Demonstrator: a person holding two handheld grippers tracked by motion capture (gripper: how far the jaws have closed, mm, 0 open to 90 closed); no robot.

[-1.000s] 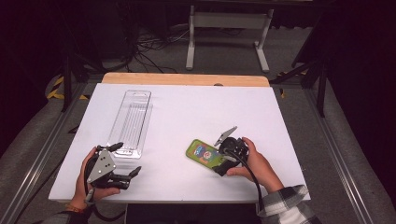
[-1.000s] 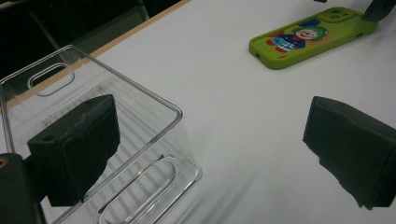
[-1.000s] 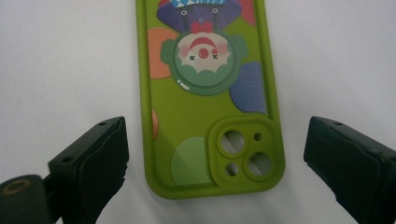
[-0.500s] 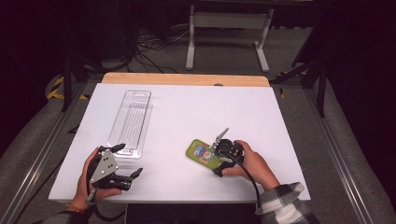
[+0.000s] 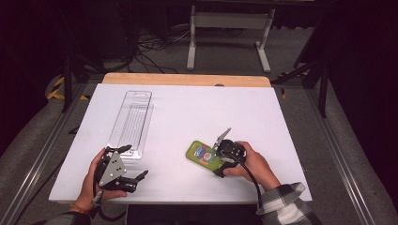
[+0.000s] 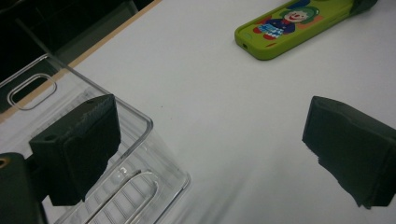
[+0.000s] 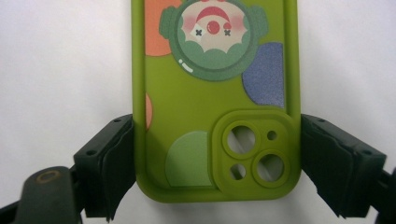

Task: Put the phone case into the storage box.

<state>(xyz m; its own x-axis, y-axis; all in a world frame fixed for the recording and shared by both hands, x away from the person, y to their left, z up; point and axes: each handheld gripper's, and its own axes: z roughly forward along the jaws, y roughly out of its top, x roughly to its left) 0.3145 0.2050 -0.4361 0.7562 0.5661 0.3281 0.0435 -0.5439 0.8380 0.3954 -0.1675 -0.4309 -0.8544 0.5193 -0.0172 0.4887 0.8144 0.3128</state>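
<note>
A green phone case (image 5: 202,153) with a cartoon clown print lies back-up on the white table top (image 5: 197,103), right of centre near the front. My right gripper (image 5: 218,155) holds its camera end. In the right gripper view both black jaws press the long sides of the case (image 7: 210,93), so that gripper (image 7: 217,158) is shut on it. My left gripper (image 5: 134,161) rests at the front left with its jaws wide apart and nothing between them. Its own view (image 6: 210,144) looks past the near corner of a clear plastic tray (image 6: 149,123) toward the case (image 6: 294,25).
The clear tray (image 5: 131,122) lies lengthwise on the left half of the table, and I see nothing in it. A wooden strip (image 5: 187,79) edges the far side. Beyond it are a metal stand (image 5: 227,21) and floor cables (image 5: 150,44).
My right gripper's jaws have closed in from a wide spread onto the sides of the phone case. The left gripper has barely moved.
</note>
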